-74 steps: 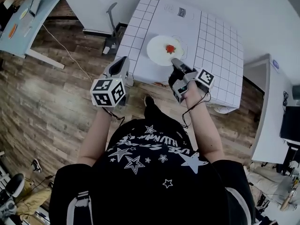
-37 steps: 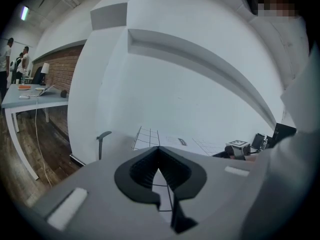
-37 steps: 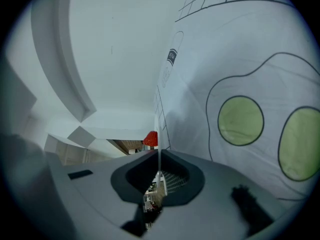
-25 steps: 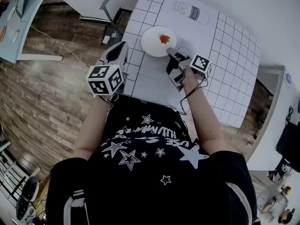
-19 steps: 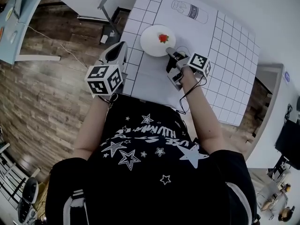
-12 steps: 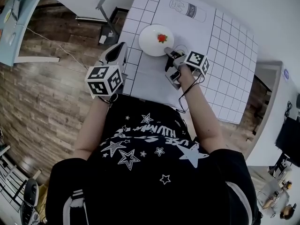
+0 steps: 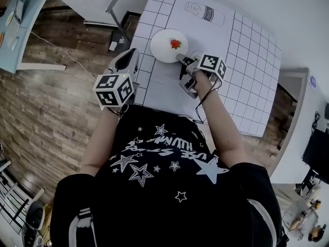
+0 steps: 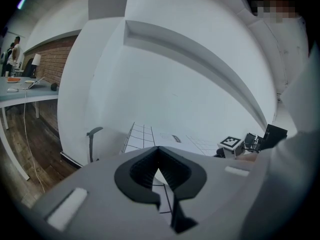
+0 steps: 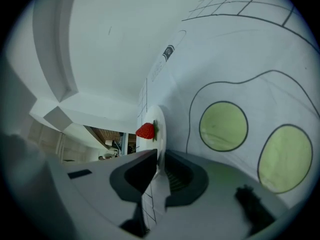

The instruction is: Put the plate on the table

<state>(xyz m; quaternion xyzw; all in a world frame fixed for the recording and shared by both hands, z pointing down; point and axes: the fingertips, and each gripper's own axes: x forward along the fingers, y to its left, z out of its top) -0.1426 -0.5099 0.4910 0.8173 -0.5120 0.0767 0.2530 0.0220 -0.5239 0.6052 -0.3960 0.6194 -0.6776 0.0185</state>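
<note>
Head view: the white gridded table [image 7: 247, 60] fills the top of the field. Only this view shows the plate [image 7: 162, 49] whole. It is round and white and lies flat on the table near the left edge, below a printed milk bottle [image 7: 204, 13]. One strawberry [image 7: 175, 43] sits on it.

My right arm [image 7: 218, 122] is stretched forward, with my right gripper [image 7: 182, 60] at the plate's near rim. My left gripper [image 7: 131, 57] is held at the table's left edge, apart from the plate.

Right gripper view: this alone shows the plate's rim standing between my jaws, which have just been opening and are narrowly apart. Two green discs [image 9: 223, 126] are printed on the table beside them.

Left gripper view: my jaws are closed together, with nothing between them.
</note>
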